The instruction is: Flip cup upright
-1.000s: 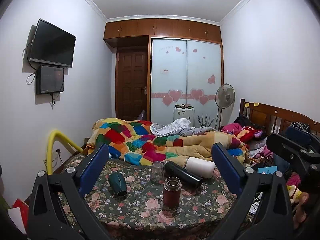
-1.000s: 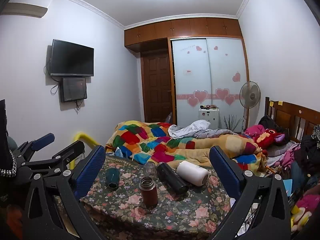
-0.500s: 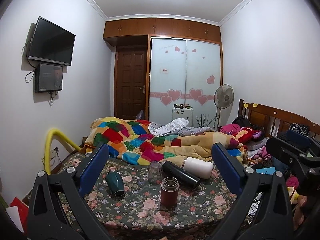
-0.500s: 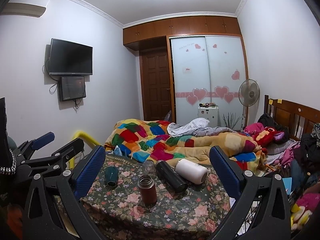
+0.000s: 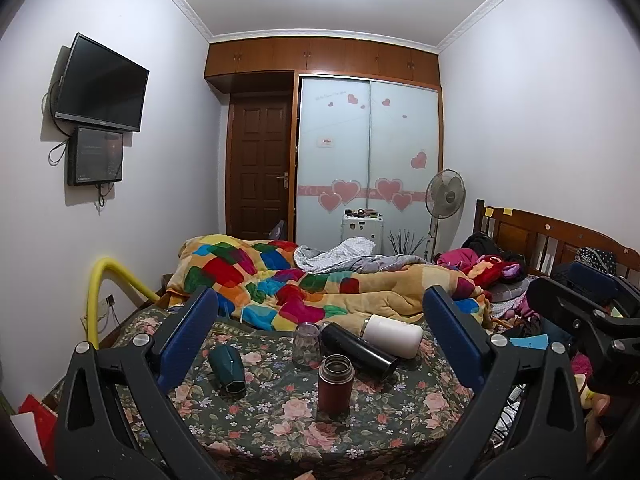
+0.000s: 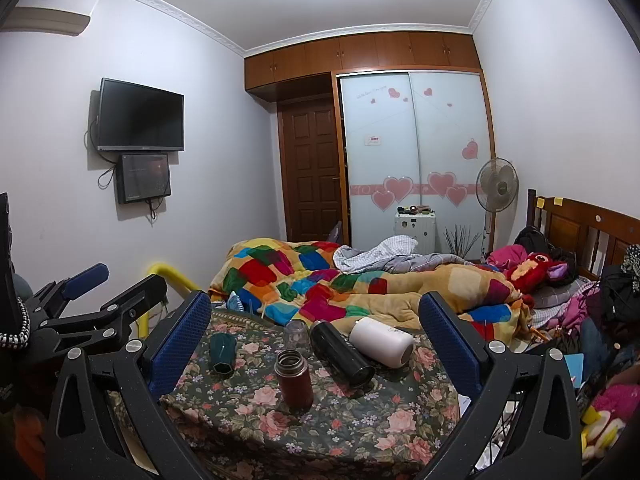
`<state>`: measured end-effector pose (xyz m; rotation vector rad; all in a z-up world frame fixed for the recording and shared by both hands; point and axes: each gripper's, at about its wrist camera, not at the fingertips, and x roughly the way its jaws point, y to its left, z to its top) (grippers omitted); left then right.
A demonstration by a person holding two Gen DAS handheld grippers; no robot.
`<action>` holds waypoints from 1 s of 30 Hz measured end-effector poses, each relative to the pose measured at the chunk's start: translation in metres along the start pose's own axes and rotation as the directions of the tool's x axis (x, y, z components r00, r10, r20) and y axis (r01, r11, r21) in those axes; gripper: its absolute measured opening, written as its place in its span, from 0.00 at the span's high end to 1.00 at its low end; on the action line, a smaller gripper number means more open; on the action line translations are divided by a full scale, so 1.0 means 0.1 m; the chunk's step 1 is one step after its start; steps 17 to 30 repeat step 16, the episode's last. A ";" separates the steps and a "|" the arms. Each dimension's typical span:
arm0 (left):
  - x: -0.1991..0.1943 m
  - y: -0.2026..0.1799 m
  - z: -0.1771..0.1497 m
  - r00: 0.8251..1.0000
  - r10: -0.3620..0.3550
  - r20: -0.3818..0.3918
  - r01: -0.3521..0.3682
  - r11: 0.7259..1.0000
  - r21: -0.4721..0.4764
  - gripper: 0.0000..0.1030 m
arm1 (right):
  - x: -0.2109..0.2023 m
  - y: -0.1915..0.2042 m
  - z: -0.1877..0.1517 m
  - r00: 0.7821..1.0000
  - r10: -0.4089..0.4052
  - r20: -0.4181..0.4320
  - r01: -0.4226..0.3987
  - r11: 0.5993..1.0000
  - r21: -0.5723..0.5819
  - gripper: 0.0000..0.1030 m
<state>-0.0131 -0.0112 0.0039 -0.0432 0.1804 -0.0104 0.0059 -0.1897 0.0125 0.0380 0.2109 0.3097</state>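
Observation:
Several cups sit on a floral-cloth table (image 5: 280,432) (image 6: 320,432). A dark green cup (image 5: 227,368) (image 6: 221,352) lies on its side at the left. A black flask (image 5: 358,350) (image 6: 342,354) and a white cup (image 5: 392,336) (image 6: 382,342) lie on their sides at the back right. A red-brown flask (image 5: 335,386) (image 6: 294,380) stands upright in the middle. A clear glass (image 5: 306,344) (image 6: 297,332) stands mouth down behind it. My left gripper (image 5: 320,336) and right gripper (image 6: 316,336) are both open and empty, held short of the table.
A bed with a patchwork blanket (image 5: 280,280) lies right behind the table. A yellow tube (image 5: 104,280) arcs at the table's left. The other gripper shows at the right edge of the left wrist view (image 5: 592,320) and at the left edge of the right wrist view (image 6: 80,312).
Both grippers have drifted slightly, so the table and cups sit a little differently in view. Nothing on the table has moved and both stay open.

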 end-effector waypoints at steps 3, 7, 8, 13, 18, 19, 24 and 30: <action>0.00 0.01 0.01 1.000 -0.002 -0.001 0.002 1.000 -0.001 0.00 | 0.00 0.00 0.00 1.000 -0.003 -0.003 0.003 1.000 -0.002 0.00; 0.00 0.03 0.01 1.000 -0.010 -0.004 0.010 1.000 -0.008 0.00 | 0.00 0.00 0.00 1.000 -0.002 -0.003 0.002 1.000 -0.001 0.00; 0.00 0.02 0.00 1.000 -0.011 -0.005 0.011 1.000 -0.009 0.00 | 0.01 0.00 0.00 1.000 -0.003 -0.003 0.003 1.000 -0.002 0.00; 0.01 0.03 0.00 1.000 -0.010 -0.007 0.010 1.000 -0.012 0.00 | 0.00 0.00 0.00 1.000 -0.003 -0.005 0.003 1.000 -0.004 0.00; 0.03 0.07 -0.01 1.000 -0.012 -0.014 0.012 1.000 -0.026 0.00 | 0.02 0.00 -0.01 1.000 -0.002 -0.009 0.002 1.000 -0.005 0.00; 0.03 0.07 -0.01 1.000 -0.012 -0.014 0.012 1.000 -0.026 0.00 | 0.02 0.00 -0.01 1.000 -0.002 -0.009 0.002 1.000 -0.005 0.00; 0.03 0.07 -0.01 1.000 -0.012 -0.014 0.012 1.000 -0.026 0.00 | 0.02 0.00 -0.01 1.000 -0.002 -0.009 0.002 1.000 -0.005 0.00; 0.03 0.07 -0.01 1.000 -0.012 -0.014 0.012 1.000 -0.026 0.00 | 0.02 0.00 -0.01 1.000 -0.002 -0.009 0.002 1.000 -0.005 0.00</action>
